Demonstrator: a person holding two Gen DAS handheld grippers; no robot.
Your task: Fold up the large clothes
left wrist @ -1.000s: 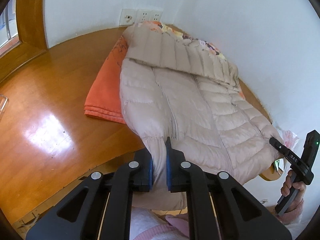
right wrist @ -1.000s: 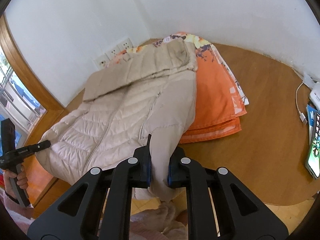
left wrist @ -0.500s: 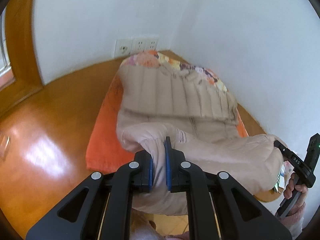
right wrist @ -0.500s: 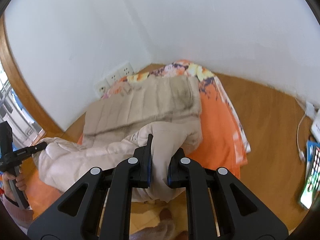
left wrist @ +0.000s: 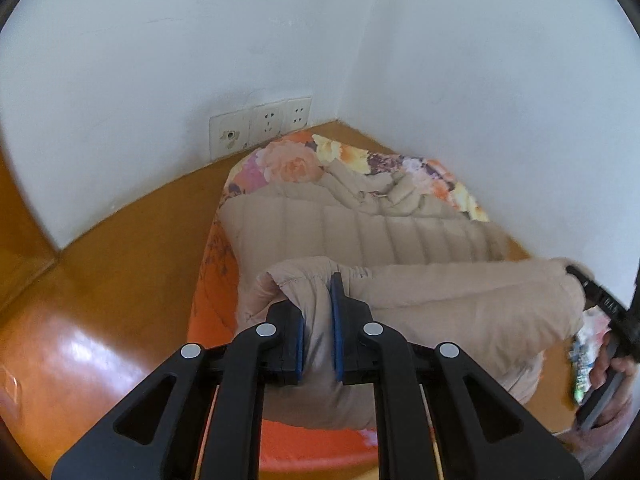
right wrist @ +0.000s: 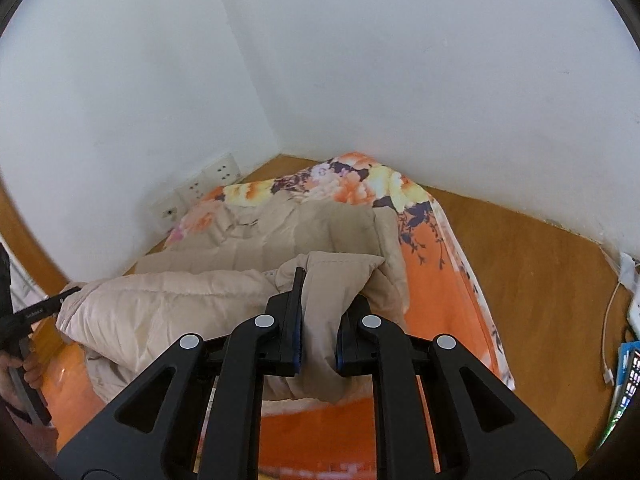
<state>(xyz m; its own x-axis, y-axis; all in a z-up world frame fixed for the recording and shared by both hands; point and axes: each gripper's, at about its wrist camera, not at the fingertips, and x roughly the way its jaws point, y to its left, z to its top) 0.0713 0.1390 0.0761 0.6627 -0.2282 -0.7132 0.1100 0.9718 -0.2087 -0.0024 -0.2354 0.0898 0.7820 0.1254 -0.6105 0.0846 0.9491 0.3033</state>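
A beige quilted down jacket lies on an orange floral blanket in the corner of a wooden surface. My left gripper is shut on one corner of the jacket's lower hem, lifted and folded up over the body. In the right wrist view my right gripper is shut on the other hem corner of the jacket, held at the same height. The hem hangs as a raised roll between the two grippers, above the hood end. Each view shows the other gripper at its edge, in a hand.
White walls meet in a corner just behind the blanket, with wall sockets low on the left wall. A phone, a white cable and a charger lie at the right edge of the wooden surface.
Both grippers have carried the jacket's hem up and forward towards the corner. The lower half, which hung off the front edge, now folds over the upper half.
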